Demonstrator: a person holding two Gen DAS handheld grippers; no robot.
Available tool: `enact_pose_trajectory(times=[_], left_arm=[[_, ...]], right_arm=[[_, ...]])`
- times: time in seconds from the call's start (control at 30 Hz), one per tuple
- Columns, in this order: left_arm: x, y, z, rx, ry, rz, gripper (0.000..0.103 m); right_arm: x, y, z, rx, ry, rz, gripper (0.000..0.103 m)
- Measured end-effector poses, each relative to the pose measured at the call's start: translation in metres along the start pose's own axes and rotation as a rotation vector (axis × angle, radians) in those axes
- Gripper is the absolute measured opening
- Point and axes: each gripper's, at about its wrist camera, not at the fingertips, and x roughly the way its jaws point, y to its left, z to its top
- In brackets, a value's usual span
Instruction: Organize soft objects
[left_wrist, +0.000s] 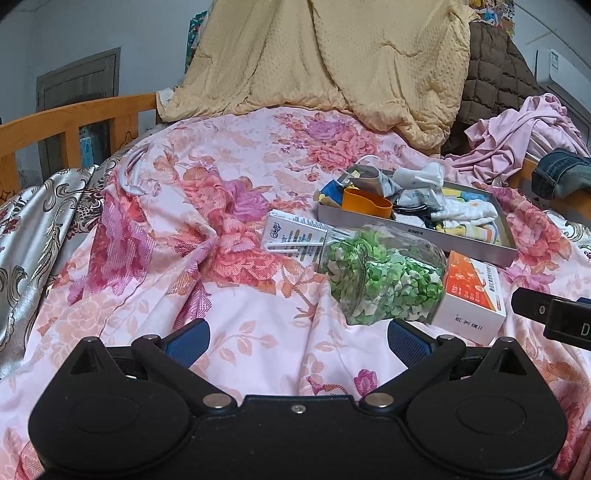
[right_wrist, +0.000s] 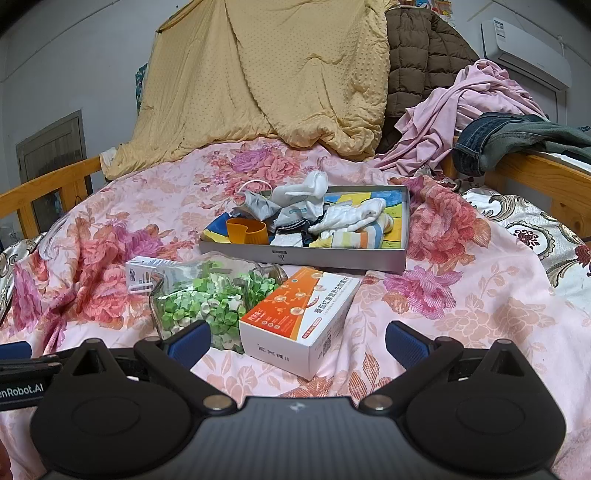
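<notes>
Both hand-held grippers, left (left_wrist: 298, 341) and right (right_wrist: 298, 341), gape empty. Behind the jar (right_wrist: 207, 299) of green paper stars, a tray (right_wrist: 303, 254) holds socks (right_wrist: 351, 218) and an orange cup (right_wrist: 246, 230).

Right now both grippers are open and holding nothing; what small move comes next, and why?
Probably ease the right gripper forward over the orange-and-white box toward the grey tray. The socks lie heaped loose in it beside an orange cup, and the left gripper faces the jar of green paper stars.
</notes>
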Motion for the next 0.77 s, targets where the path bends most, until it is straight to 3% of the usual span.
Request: enact_pose_trajectory(times=[0.77], left_arm=[[-0.0011,0.0007,-0.0019,0.004,-0.005,-0.006,0.102]], right_arm=[[0.0008,-0.0001,-0.0001,-0.001,0.003,-0.001,0.103]])
